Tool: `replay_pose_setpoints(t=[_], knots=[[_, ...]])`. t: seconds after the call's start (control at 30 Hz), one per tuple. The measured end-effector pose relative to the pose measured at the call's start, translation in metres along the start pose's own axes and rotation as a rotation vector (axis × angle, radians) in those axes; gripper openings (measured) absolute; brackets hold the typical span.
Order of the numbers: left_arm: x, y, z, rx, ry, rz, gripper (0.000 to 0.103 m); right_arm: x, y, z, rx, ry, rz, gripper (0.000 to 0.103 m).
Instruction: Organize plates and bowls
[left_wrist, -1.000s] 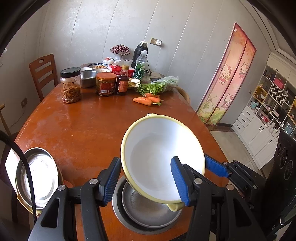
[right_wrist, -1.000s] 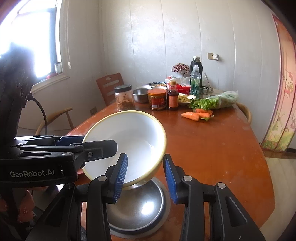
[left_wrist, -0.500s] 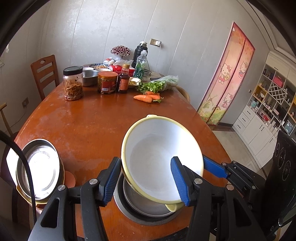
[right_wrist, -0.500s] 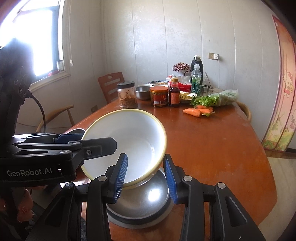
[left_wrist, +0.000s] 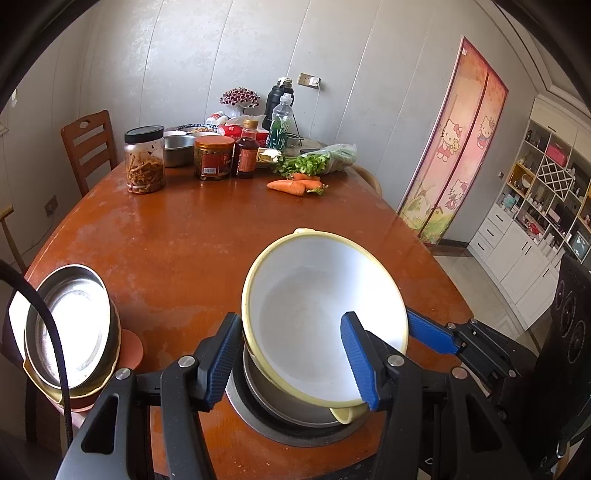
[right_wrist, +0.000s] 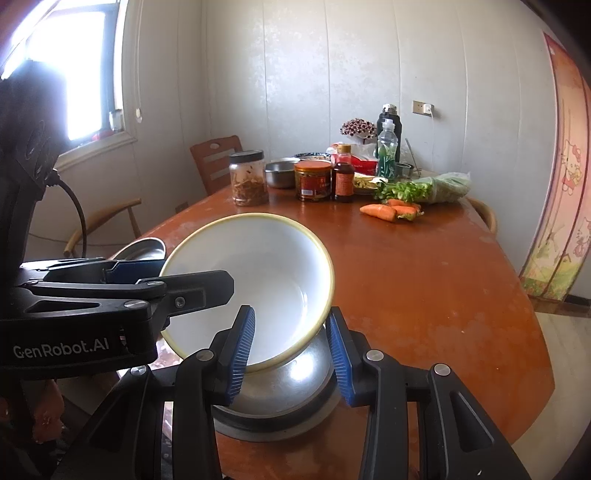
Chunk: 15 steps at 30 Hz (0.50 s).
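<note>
Lowered since earlier: white bowl (left_wrist: 317, 317) tilted, underside now at steel bowl (right_wrist: 295, 391), 6 o'clock desk (left_wrist: 192, 236) edge. Left gripper (left_wrist: 291, 354) fingers and right gripper (right_wrist: 291, 354) fingers both clamped on rim.

Table (left_wrist: 207, 236): reddish-brown wood, worn finish.
Jars: black-lidded jar (left_wrist: 144, 159) and red-lidded jar (left_wrist: 214, 157) are set side by side at far end.
Sauce bottle (left_wrist: 246, 149): upright, just beside the red-lidded jar.
Carrots (left_wrist: 291, 184): laid near bagged greens (left_wrist: 321, 160).
Chair (left_wrist: 88, 147): placed beyond far-left edge.
Door curtain (left_wrist: 452, 144): cartoon-cat print, hung at right.
</note>
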<state>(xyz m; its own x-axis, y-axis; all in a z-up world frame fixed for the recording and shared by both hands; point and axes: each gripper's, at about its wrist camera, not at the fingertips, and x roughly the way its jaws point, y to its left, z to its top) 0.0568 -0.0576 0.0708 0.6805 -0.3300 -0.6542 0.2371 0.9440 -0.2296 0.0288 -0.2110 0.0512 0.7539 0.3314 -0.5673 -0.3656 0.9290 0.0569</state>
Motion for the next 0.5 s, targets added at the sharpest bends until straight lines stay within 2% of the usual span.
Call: replay_pose_setpoints(t=[0.5], knots=[[0.025,0.002,-0.012,0.012,0.035,0.016,0.055,0.023,-0.003,-0.016,-0.025,0.052,-0.025,0.042]])
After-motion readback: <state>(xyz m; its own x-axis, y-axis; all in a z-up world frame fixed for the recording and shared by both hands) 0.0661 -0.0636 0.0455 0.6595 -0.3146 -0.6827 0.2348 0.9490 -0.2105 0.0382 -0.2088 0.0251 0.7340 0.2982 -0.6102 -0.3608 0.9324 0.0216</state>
